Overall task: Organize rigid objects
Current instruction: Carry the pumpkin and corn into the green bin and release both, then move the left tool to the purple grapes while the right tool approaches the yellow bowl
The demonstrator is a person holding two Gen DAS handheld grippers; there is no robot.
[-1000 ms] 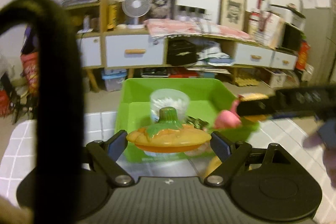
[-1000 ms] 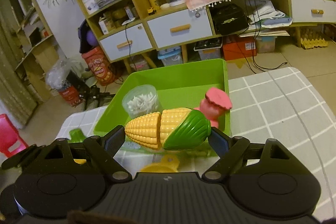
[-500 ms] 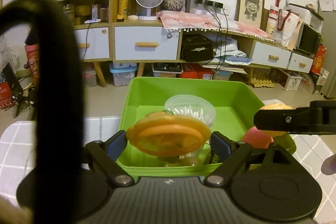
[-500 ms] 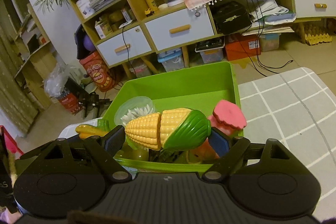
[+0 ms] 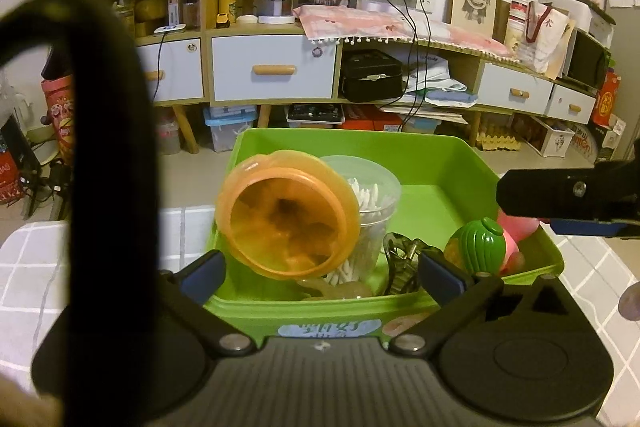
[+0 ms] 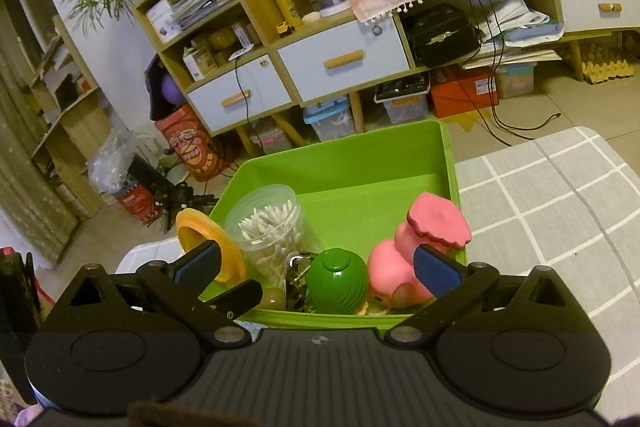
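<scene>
Both toys have left the jaws since a second ago: the corn [image 6: 338,281] now stands green-end-up in the green bin [image 6: 450,167], the pumpkin lid [image 5: 286,215] tips over its near-left corner. Left gripper [image 5: 320,277] and right gripper [image 6: 316,267] gape wide, holding nothing. The bin's front label [image 5: 328,329] is unreadable.

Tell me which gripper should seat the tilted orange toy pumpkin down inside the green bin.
Left. The orange toy pumpkin is tipped up right between the left gripper and its open jaws, leaning against the cotton swab jar. The right gripper is open over the green bin near the pink toy, farther away.
</scene>
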